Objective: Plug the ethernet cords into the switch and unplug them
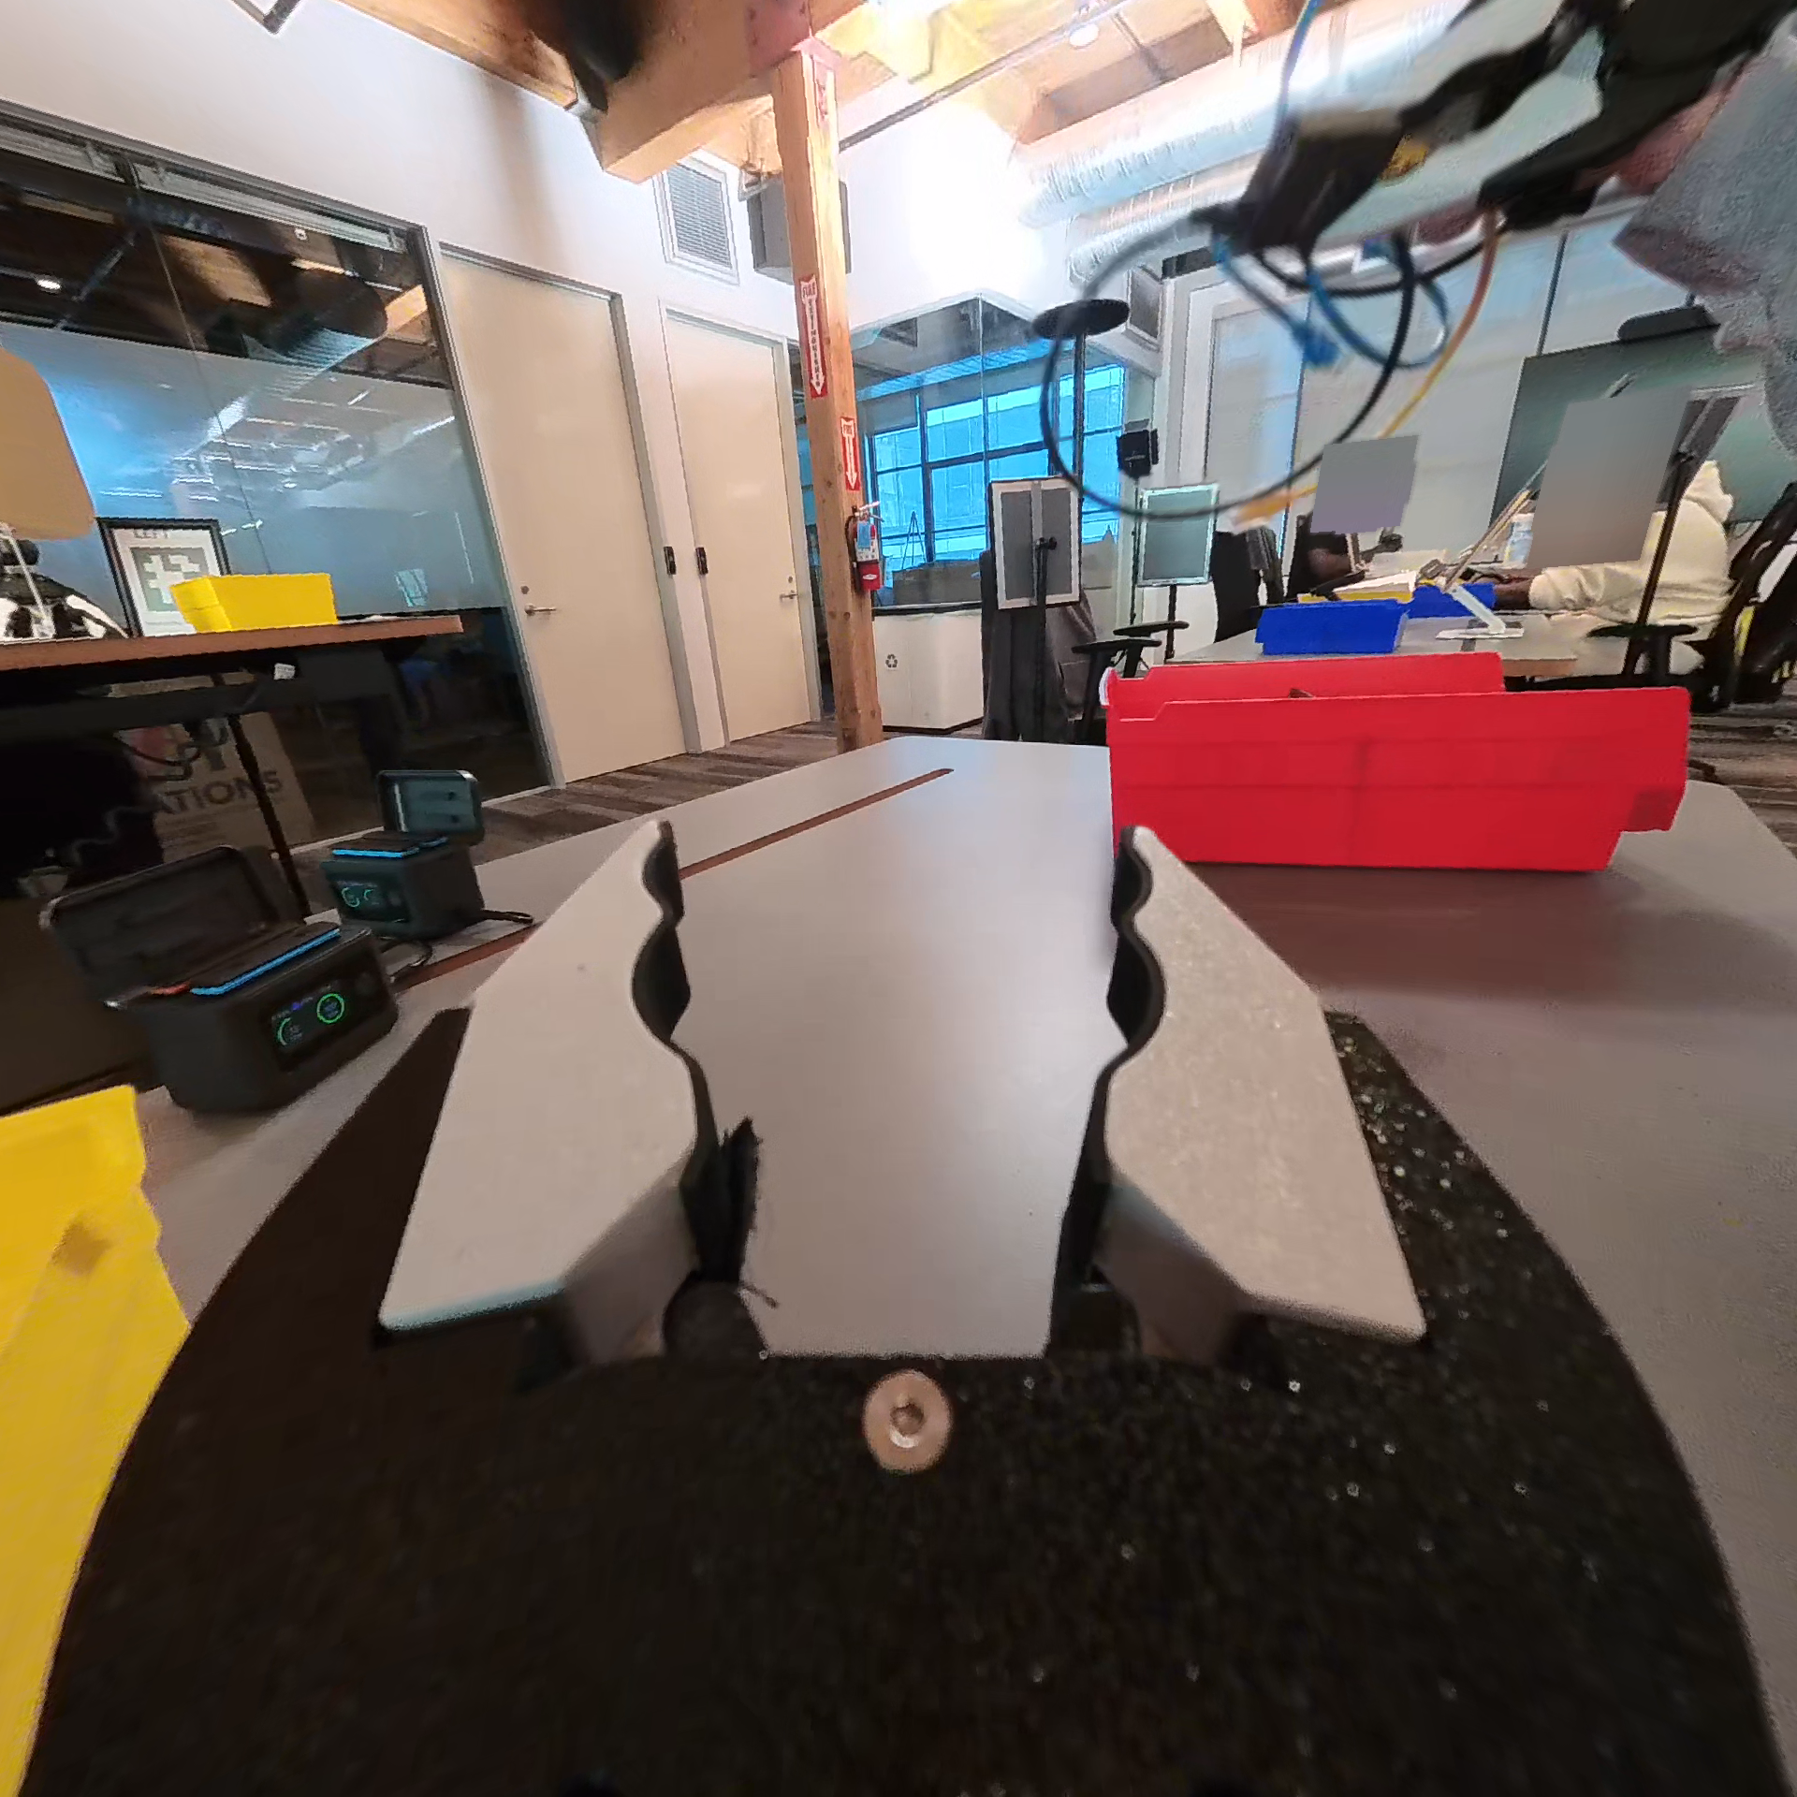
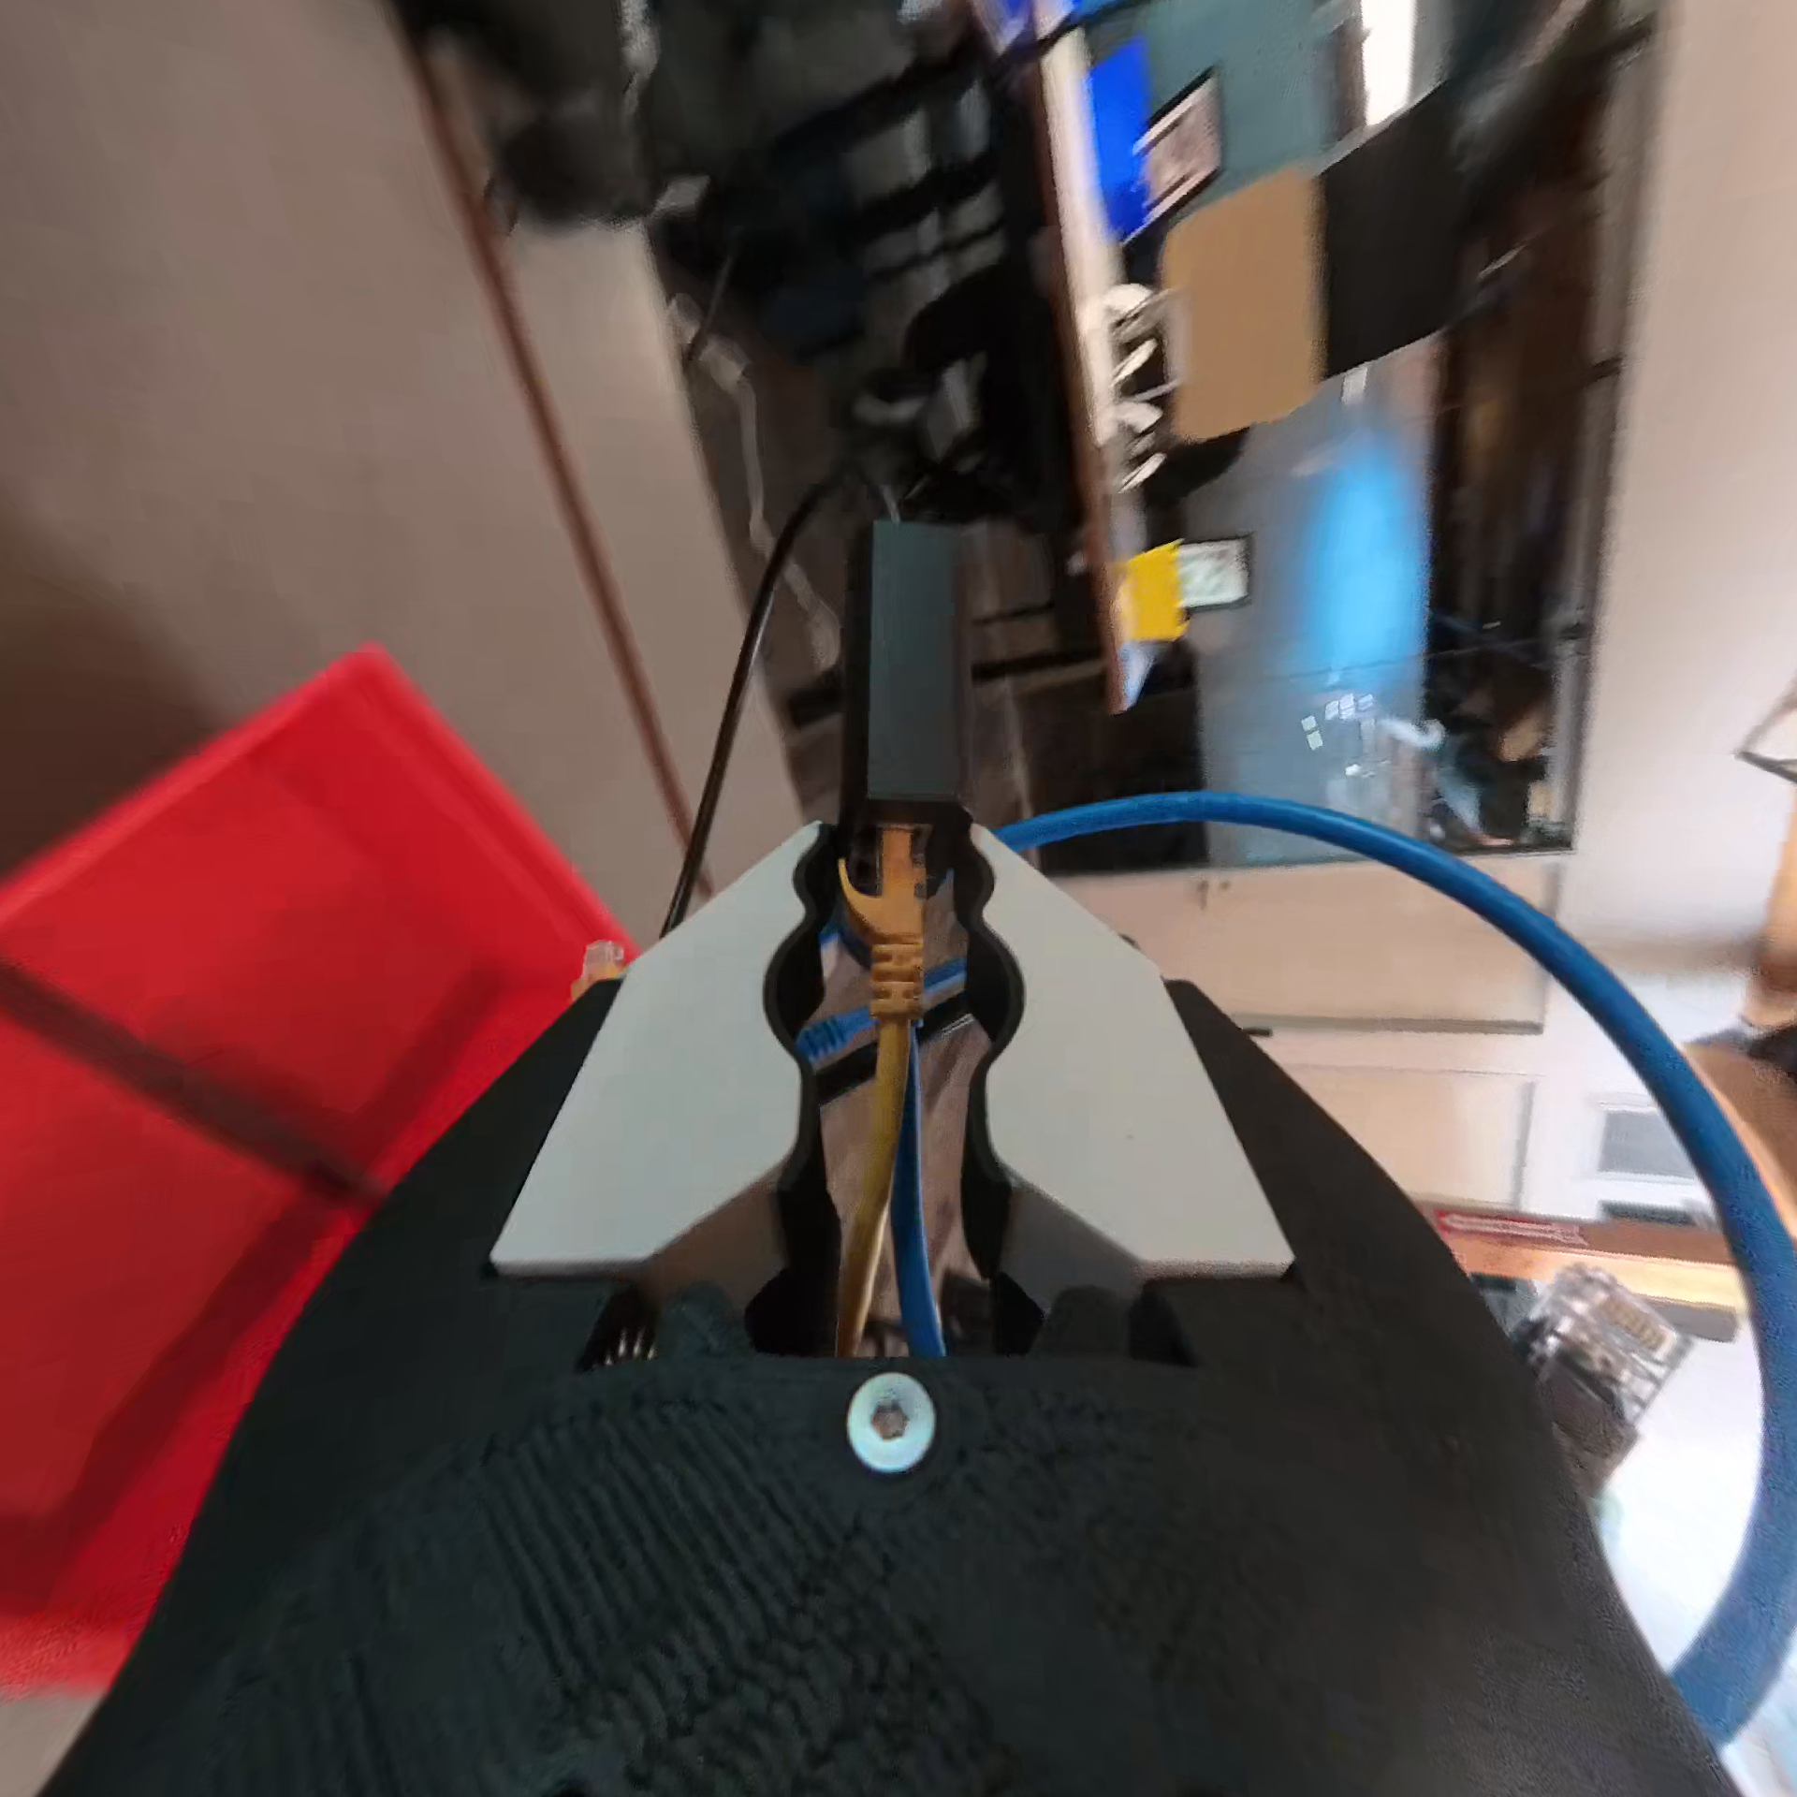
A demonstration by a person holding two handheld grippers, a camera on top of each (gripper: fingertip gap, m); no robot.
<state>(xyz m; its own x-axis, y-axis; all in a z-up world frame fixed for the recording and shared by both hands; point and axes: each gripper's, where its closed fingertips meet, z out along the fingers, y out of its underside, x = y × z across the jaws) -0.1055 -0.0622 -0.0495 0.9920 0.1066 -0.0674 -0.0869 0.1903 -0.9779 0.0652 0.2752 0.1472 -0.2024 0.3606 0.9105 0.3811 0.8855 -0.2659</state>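
My right gripper [image 2: 899, 846] is shut on the near end of a dark grey switch [image 2: 909, 661] and holds it up in the air, tilted. A yellow ethernet cord [image 2: 895, 958] is plugged into the switch between the fingers. A blue ethernet cord [image 2: 1459, 875] loops out to the right, and a black cable [image 2: 739, 700] hangs off to the left. In the left wrist view the lifted switch [image 1: 1303, 185] shows blurred at the top right with blue cords [image 1: 1361, 311] dangling. My left gripper [image 1: 895, 856] is open and empty, low over the grey table [image 1: 875, 1021].
A red bin [image 1: 1391, 778] stands on the table right of my left gripper and shows in the right wrist view [image 2: 243, 972]. A yellow bin [image 1: 68, 1313] sits at the near left. Two black charging cases [image 1: 253, 992] stand at the left. People sit at desks behind. My hands' fingertips stand some 45 cm from each other.
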